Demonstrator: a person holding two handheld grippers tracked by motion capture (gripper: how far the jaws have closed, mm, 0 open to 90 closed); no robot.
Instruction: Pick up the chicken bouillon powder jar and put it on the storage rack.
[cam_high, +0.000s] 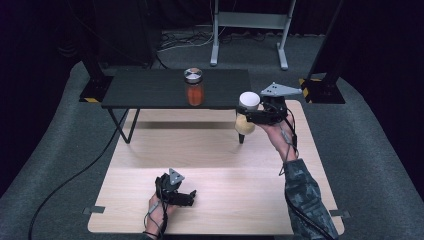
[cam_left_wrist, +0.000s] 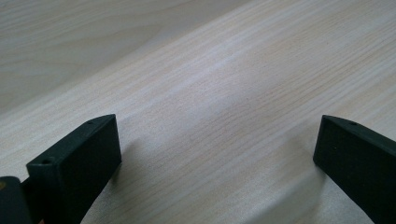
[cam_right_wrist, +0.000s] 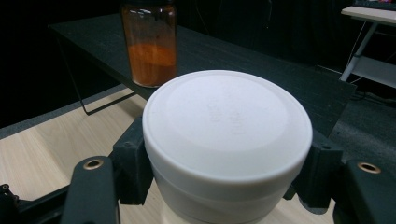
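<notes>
We see the white-lidded jar (cam_right_wrist: 227, 140) clamped between the jaws of the right gripper (cam_high: 250, 116), held in the air just off the near right corner of the black shelf (cam_high: 150, 90). An orange jar (cam_high: 194, 87) stands beyond it (well apart). The left gripper (cam_high: 186, 197) rests on the wooden table (cam_high: 225, 200), jaws spread with nothing between them.

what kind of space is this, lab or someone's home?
Most likely a lab or recording studio, not a home. Black curtains close off the room, grey carpet covers the floor, and a low black bench sits on a pale wooden table, laid out for handheld tongs work.
</notes>
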